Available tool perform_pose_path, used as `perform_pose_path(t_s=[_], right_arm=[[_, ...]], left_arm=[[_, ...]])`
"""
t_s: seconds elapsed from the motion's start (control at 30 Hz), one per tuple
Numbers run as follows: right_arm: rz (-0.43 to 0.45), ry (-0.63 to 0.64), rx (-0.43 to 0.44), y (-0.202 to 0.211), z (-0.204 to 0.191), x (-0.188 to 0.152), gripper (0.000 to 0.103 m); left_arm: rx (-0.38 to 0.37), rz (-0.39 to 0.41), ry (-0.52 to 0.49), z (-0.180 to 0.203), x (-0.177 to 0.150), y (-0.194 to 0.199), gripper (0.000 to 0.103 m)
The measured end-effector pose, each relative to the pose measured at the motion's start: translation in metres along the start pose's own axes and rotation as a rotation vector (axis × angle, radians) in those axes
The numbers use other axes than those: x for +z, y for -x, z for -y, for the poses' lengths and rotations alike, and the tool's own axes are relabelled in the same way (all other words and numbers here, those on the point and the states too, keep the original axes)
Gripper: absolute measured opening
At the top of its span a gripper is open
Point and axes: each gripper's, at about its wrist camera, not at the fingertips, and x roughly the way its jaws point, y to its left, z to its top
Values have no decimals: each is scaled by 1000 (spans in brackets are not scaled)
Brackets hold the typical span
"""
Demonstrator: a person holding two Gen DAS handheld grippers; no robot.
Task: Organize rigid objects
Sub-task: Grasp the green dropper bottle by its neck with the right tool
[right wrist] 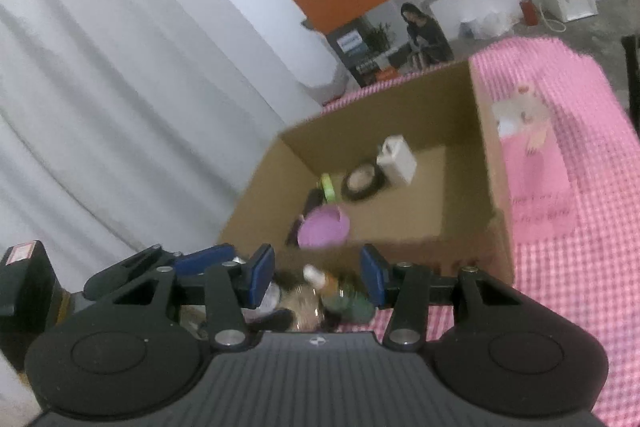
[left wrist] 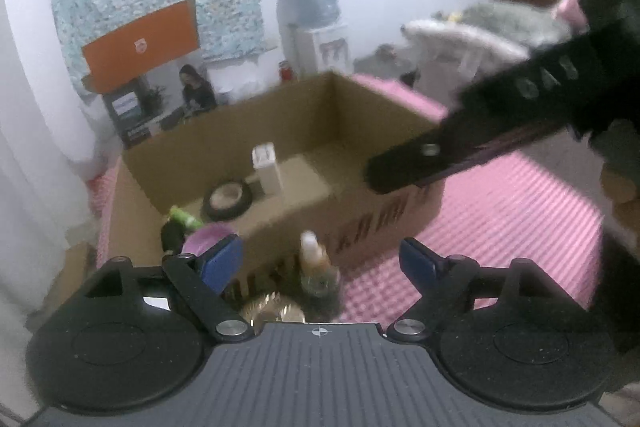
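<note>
1. The cardboard box (left wrist: 288,163) sits open-topped on the pink checked cloth (left wrist: 500,219), mid-frame in both views.
2. Inside it a white carton (left wrist: 267,169) stands upright, long axis vertical; beside it lies a round black-rimmed dish (left wrist: 227,197), flat.
3. A purple bowl (right wrist: 324,227) and a green item (right wrist: 329,185) lie nearer the box's front wall.
4. A small bottle (left wrist: 314,261) stands upright outside the box, cap up, low centre.
5. The left gripper (left wrist: 320,263) is wide open and empty; the bottle shows between its fingers, untouched.
6. The right gripper (right wrist: 318,277) is partly open, holding nothing; the bottle lies tilted in its gap.
</note>
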Motion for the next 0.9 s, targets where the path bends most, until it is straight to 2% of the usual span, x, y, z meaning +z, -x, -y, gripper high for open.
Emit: perform_pose_path(t_s=[0.1, 0.2, 0.3, 0.37, 0.5, 0.6, 0.7, 0.73, 0.77, 0.9], right_arm=[[-26, 34, -28, -21, -6, -6, 49], [-51, 62, -45, -36, -9, -11, 48], [-71, 76, -44, -51, -12, -10, 44], [-75, 86, -46, -56, -15, -13, 42], [-80, 102, -56, -67, -17, -11, 31], [-85, 86, -37, -71, -15, -10, 22], [-76, 93, -47, -67, -16, -10, 19], [-74, 94, -51, -65, -16, -10, 18], [-70, 92, -52, -62, -16, -11, 13], [-72, 81, -76, -51, -12, -12, 13]], left_arm=[[13, -32, -25, 9, -9, -17, 77], [18, -40, 11, 4, -10, -28, 69], [13, -52, 53, -7, -9, -39, 56], [8, -52, 73, -11, -11, -42, 40], [-10, -48, 100, -18, -11, -49, 27], [-25, -33, 125, -23, -13, -51, 27], [-44, -14, 150, -20, -18, -47, 25], [-52, -5, 158, -21, -18, -46, 22], [-62, 5, 163, -20, -18, -44, 19], [-112, 10, 170, -13, -17, -42, 19]])
